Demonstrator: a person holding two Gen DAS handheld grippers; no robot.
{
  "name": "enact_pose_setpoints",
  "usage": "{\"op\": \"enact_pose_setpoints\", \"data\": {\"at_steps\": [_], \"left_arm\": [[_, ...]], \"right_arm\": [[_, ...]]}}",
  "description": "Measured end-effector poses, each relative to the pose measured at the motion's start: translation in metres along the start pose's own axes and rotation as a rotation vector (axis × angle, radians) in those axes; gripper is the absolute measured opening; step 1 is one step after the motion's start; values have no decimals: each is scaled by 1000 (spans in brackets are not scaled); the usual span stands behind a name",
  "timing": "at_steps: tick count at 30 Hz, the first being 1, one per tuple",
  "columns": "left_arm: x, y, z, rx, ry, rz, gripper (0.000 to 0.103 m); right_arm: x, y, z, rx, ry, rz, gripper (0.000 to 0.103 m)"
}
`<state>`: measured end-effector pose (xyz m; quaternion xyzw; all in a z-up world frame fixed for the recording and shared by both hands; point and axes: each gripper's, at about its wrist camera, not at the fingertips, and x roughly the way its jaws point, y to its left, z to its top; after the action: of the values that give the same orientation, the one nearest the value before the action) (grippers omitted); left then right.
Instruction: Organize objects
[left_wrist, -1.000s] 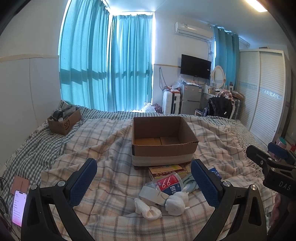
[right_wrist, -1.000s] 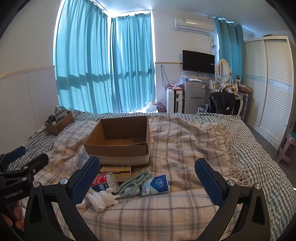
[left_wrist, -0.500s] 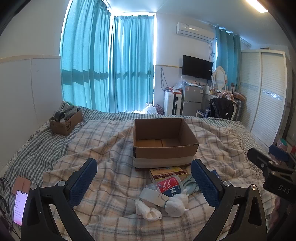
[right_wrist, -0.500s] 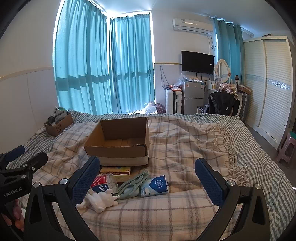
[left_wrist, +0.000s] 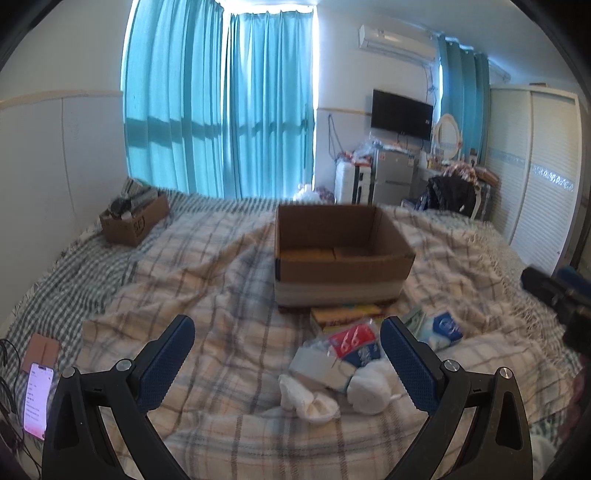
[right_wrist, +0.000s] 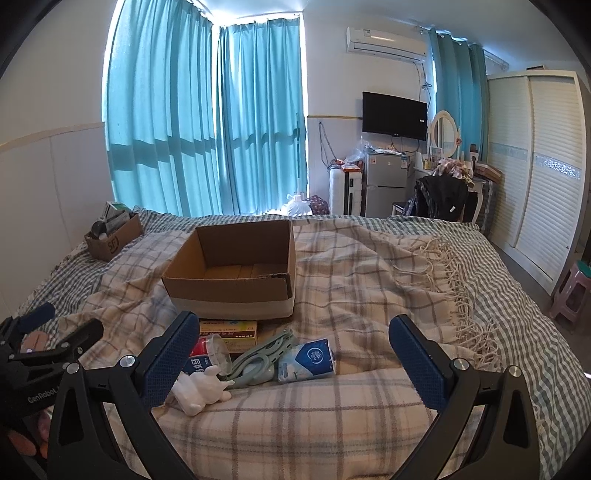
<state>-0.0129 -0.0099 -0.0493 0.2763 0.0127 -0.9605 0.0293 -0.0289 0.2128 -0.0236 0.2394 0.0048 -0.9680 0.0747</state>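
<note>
An open empty cardboard box (left_wrist: 341, 254) (right_wrist: 236, 273) stands on the plaid blanket. In front of it lie a yellow flat box (right_wrist: 228, 329), a red-and-blue plastic cup (left_wrist: 356, 345) (right_wrist: 207, 350), a white figurine (right_wrist: 201, 391) (left_wrist: 367, 391), a white sock (left_wrist: 308, 400), green hangers (right_wrist: 258, 360) and a blue tissue pack (right_wrist: 306, 360) (left_wrist: 445, 328). My left gripper (left_wrist: 288, 363) is open and empty, just short of the pile. My right gripper (right_wrist: 291, 363) is open and empty, above the hangers and tissue pack.
A small cardboard box of clutter (left_wrist: 135, 219) sits at the bed's far left. A phone (left_wrist: 37, 398) lies at the left edge. A wardrobe (right_wrist: 535, 177), fridge (right_wrist: 384, 184) and a pink stool (right_wrist: 570, 295) stand beyond the bed.
The left gripper has shifted left and slightly forward, so the pile now sits towards its right finger. The right gripper has barely moved. Both stay open.
</note>
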Motion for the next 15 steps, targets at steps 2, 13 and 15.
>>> {"op": "enact_pose_setpoints", "data": {"at_steps": [2,13,15], "left_arm": [[16,0,-13,-1,63,19,100],[93,5,-63,-29,287,-59,58],[104,6,-68,-39,314,-88,20]], "right_arm": [[5,0,-4,-2,16,0,103],[54,17,-34,-51,161,29,103],[63,25,-39,-67,189,53,103]]}}
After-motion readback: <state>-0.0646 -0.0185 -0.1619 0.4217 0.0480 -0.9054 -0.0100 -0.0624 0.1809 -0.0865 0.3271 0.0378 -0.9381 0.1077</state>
